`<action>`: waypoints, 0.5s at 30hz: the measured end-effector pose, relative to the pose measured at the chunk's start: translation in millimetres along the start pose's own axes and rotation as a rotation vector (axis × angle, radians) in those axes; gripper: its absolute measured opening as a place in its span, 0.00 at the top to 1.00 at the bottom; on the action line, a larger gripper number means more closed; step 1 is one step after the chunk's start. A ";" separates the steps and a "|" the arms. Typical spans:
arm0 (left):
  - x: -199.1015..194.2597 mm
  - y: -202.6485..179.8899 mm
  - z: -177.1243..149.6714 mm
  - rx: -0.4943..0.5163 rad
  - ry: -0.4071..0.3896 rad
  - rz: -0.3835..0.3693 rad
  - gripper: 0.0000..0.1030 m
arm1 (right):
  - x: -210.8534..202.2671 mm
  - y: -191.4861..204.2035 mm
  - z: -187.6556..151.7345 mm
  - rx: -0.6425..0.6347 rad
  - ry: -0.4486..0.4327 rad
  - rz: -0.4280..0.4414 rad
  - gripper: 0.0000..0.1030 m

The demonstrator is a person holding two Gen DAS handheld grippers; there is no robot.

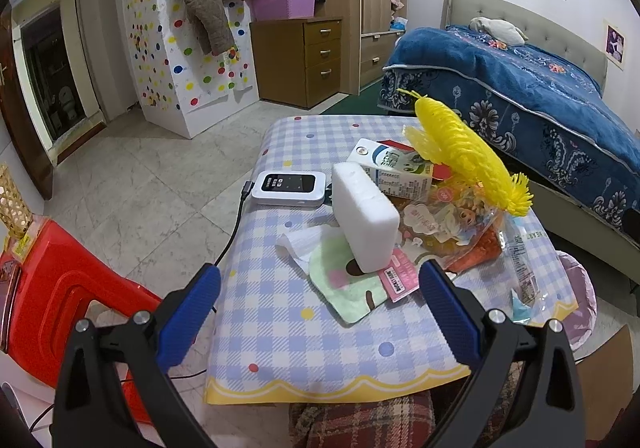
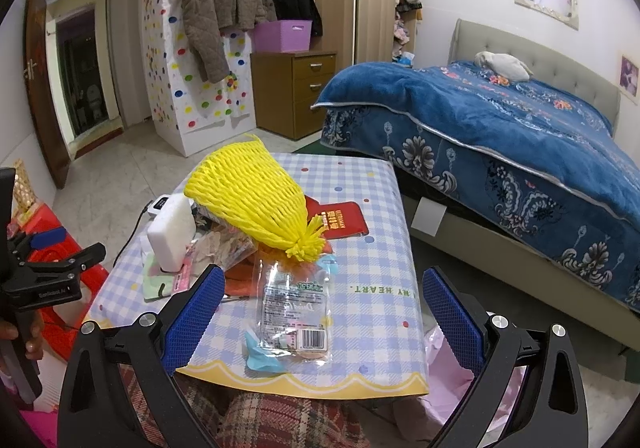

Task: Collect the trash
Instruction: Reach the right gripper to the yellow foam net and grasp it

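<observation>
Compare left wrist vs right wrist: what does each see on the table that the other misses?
Only left wrist: the white device's screen and the milk carton.
Only right wrist: the red packet behind the pile, plus the left gripper, open and empty.
Both: yellow foam net, white foam block, clear wrapper, checked tablecloth. Right gripper is open too.

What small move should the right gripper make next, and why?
Probably ease the right gripper down onto the clear plastic wrapper. It is open, empty, and the wrapper lies nearest, flat between its fingers near the table edge, beside the pink bag.
</observation>
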State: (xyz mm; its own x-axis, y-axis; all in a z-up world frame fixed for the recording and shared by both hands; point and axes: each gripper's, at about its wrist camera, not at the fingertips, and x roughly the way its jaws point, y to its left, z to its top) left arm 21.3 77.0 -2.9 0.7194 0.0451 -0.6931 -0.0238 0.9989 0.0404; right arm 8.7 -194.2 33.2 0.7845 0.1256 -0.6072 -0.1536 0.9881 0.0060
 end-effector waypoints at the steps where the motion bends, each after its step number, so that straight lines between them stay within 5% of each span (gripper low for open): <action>1: 1.0 1.2 0.0 -0.003 0.001 -0.001 0.06 | 2.1 -0.4 -0.1 0.006 -0.008 0.005 0.05; 8: 16.6 17.9 -3.0 -0.044 0.040 0.010 0.06 | 32.6 21.8 13.1 0.018 -0.061 0.142 0.05; 15: 24.2 24.8 4.2 -0.025 0.004 0.039 0.06 | 76.1 66.9 20.2 -0.178 0.008 0.079 0.08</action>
State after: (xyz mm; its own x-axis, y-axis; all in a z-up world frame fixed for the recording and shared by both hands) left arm 40.9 102.8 -15.7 0.7150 0.0836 -0.6941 -0.0691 0.9964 0.0488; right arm 70.3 -116.8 3.4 0.7614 0.2005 -0.6165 -0.3184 0.9440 -0.0861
